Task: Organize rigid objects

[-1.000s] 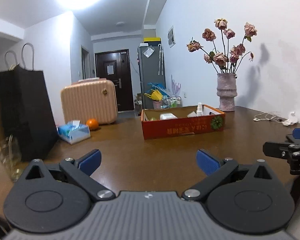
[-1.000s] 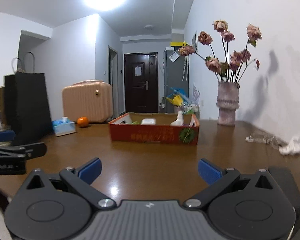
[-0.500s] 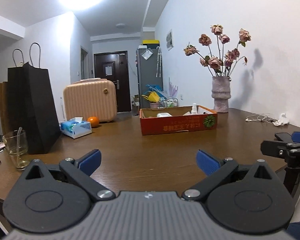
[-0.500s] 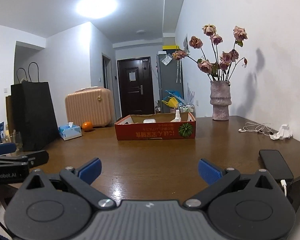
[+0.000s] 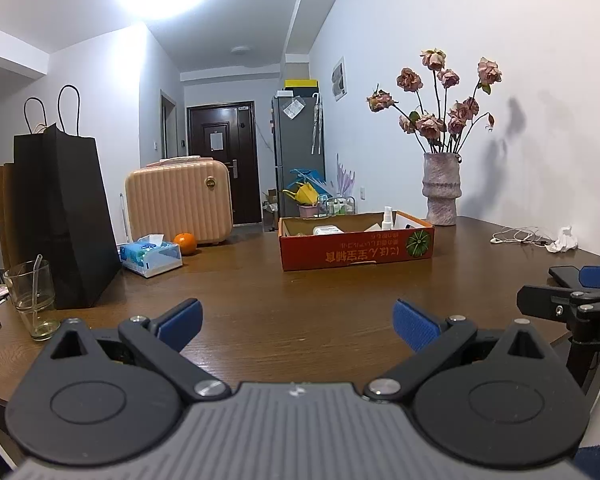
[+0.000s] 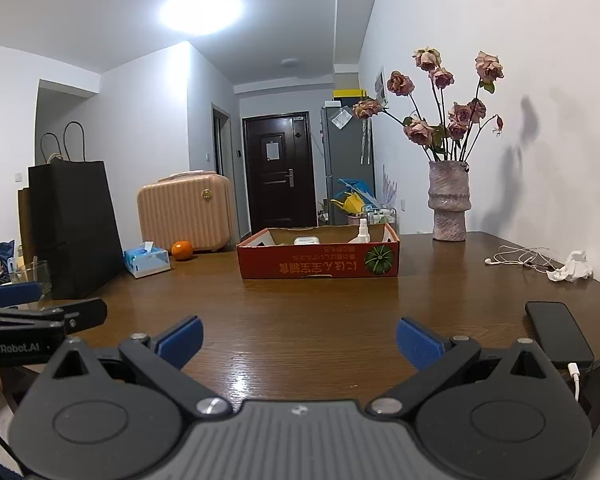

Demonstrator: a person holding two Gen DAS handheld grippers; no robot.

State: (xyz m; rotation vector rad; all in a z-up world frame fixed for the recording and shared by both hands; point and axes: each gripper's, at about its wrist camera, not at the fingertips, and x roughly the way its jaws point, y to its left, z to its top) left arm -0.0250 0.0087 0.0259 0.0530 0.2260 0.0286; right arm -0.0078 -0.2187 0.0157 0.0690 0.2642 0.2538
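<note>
Holding my left gripper (image 5: 296, 322) spread wide, grasping nothing | my right gripper (image 6: 298, 338) likewise | red cardboard box (image 6: 318, 266) with spray bottle (image 6: 363, 231) mid-table (image 6: 300, 312), well ahead of both.

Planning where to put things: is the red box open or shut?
Open. The red box has no lid on top; a spray bottle stands up past its rim.

Red cardboard box (image 6: 318, 266) with green pumpkin print; ribbed peach suitcase (image 5: 179, 201); black paper bag (image 5: 64, 216); brown wood-grain counter (image 6: 320, 320).
</note>
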